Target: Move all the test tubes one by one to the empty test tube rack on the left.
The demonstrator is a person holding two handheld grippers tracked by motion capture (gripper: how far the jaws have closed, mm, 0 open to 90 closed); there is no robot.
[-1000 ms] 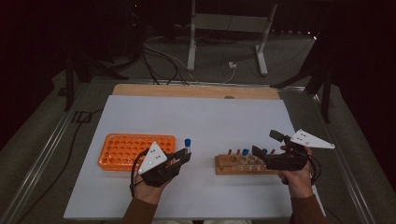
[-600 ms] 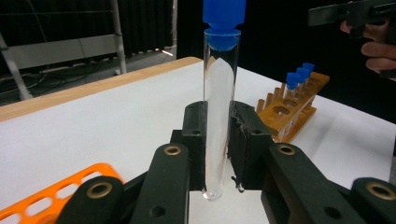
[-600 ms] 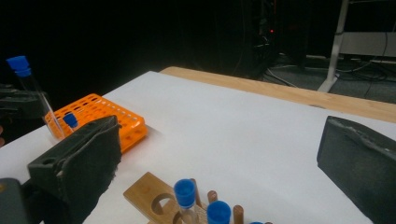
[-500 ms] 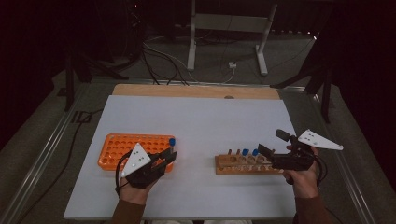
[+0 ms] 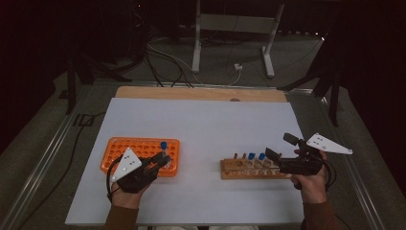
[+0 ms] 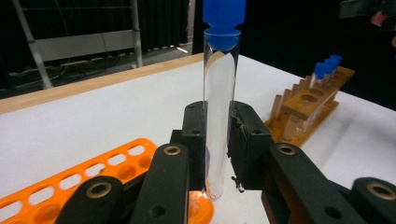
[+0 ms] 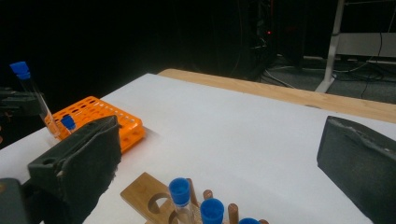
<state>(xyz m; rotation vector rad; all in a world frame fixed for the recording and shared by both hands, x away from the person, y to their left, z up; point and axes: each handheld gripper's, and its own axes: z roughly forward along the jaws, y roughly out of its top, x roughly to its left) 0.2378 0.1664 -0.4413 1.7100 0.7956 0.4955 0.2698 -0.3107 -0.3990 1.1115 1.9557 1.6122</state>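
Currently, item one: my left gripper (image 5: 163, 160), jaws clamped on a test tube (image 6: 218, 116). Since a second ago this hand has travelled leftward from beside the wooden rack to the near right corner of the orange rack (image 5: 139, 153), tube in its grip the whole way. I read that as the carry nearly done, with the lowering into an orange hole remaining.

Test tube: clear glass or plastic, cylindrical, rounded bottom, upright between my pads, blue stopper (image 6: 223, 21) well above them. Its base hangs just below the jaws, over the orange rack's edge; not yet seated, as far as I can tell.

Orange rack: glossy moulded plastic, flat rectangular grid of round holes, directly under and ahead of my left jaws. One blue-capped tube (image 7: 68, 123) already stands in it, close beside the one I hold.

Item two: my right gripper (image 5: 282, 151), jaws spread wide with nothing between them, parked where it was a second ago, hovering just behind the wooden rack's right end. Pads (image 7: 100, 149): matte black, roughened foam or rubber.

Wooden rack (image 5: 249, 168): pale unfinished timber, a long block with drilled holes and short pegs, directly below my right jaws. Blue-capped tubes (image 7: 180, 193) remain standing in it.

Table cover (image 5: 201, 124): smooth white sheet, wooden strip at the far edge.
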